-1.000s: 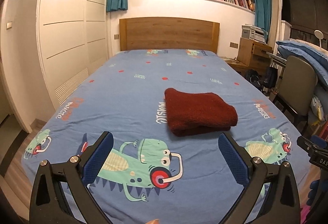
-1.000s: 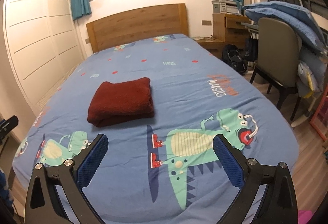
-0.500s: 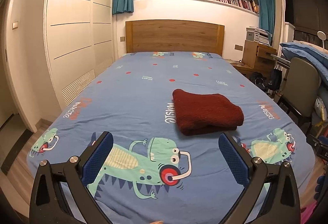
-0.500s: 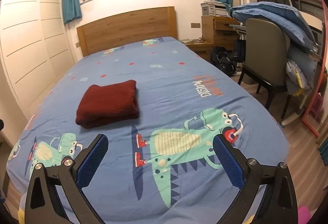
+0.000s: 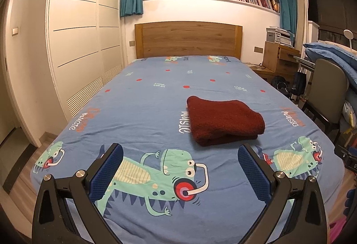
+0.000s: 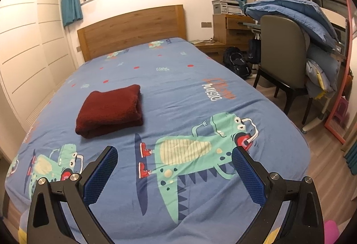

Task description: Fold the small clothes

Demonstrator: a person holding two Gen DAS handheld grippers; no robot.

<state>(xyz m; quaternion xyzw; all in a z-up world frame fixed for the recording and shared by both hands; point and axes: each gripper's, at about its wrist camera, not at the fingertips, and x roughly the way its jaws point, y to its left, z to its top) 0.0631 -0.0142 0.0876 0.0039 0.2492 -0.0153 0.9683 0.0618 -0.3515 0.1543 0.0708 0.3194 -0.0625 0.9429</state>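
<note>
A dark red fuzzy garment [image 5: 224, 120] lies folded into a thick rectangle on the blue dinosaur-print bedsheet [image 5: 145, 110]. It also shows in the right wrist view [image 6: 110, 108]. My left gripper [image 5: 180, 157] is open and empty, held back above the foot of the bed, well short of the garment. My right gripper [image 6: 174, 156] is open and empty too, above the sheet [image 6: 200, 110], with the garment ahead to its left.
A wooden headboard [image 5: 188, 40] stands at the far end. White wardrobe doors [image 5: 78, 43] run along the left. A grey chair [image 6: 283, 52] piled with blue bedding [image 6: 296, 14] and a wooden desk [image 6: 232, 27] stand to the right of the bed.
Both grippers have drawn back and away from the folded garment, which now looks farther off. The garment has not moved. Both stay open.
</note>
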